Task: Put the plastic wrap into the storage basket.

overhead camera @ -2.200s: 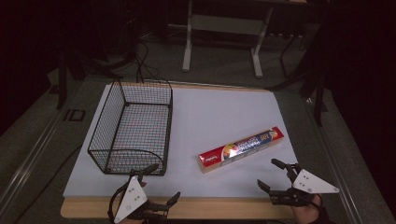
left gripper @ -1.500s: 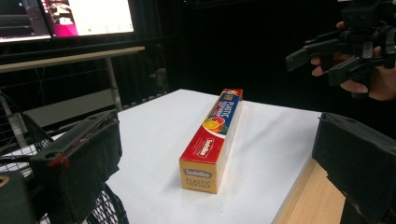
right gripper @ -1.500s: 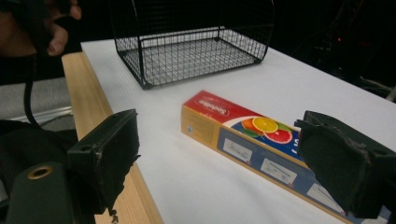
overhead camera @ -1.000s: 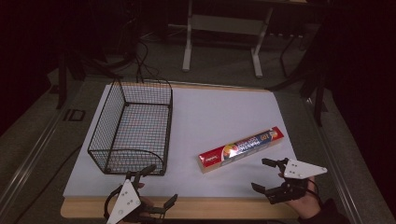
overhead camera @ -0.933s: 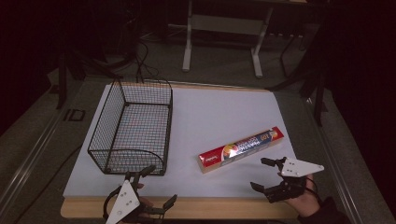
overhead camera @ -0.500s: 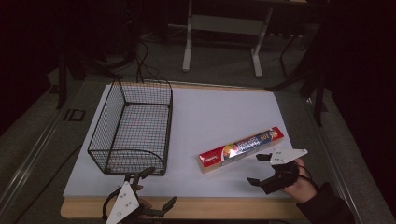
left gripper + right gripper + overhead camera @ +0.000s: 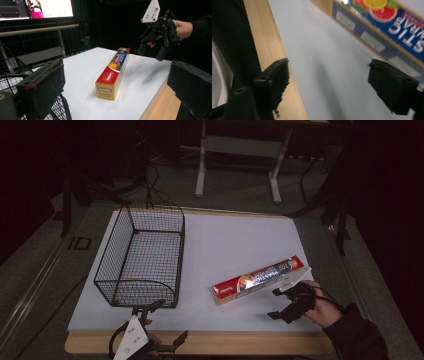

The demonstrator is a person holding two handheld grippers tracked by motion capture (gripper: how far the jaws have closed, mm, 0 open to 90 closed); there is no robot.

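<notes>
A long red and blue plastic wrap box (image 7: 257, 280) lies slantwise on the white table top (image 7: 235, 240), right of centre. My right gripper (image 7: 274, 303) hovers just in front of the box's right half, its jaws apart and empty; they have just been closing a little. In the right gripper view the box (image 7: 387, 22) sits above the open right gripper (image 7: 332, 77). My left gripper (image 7: 170, 320) rests open at the front edge, near the basket's corner. The left gripper view looks between its own open jaws at the box (image 7: 113, 70) end-on, and it shows the right gripper (image 7: 150, 55) beyond.
A black wire basket (image 7: 150, 212) stands on the left half of the table, also seen as the basket (image 7: 7, 75) in the left gripper view. A wooden strip (image 7: 240, 342) runs along the table's front. Desk legs (image 7: 202, 165) and cables lie beyond the far edge.
My right gripper has moved away from the front edge toward the box's right end, and its jaws have narrowed. The left gripper, box and basket have stayed put.
</notes>
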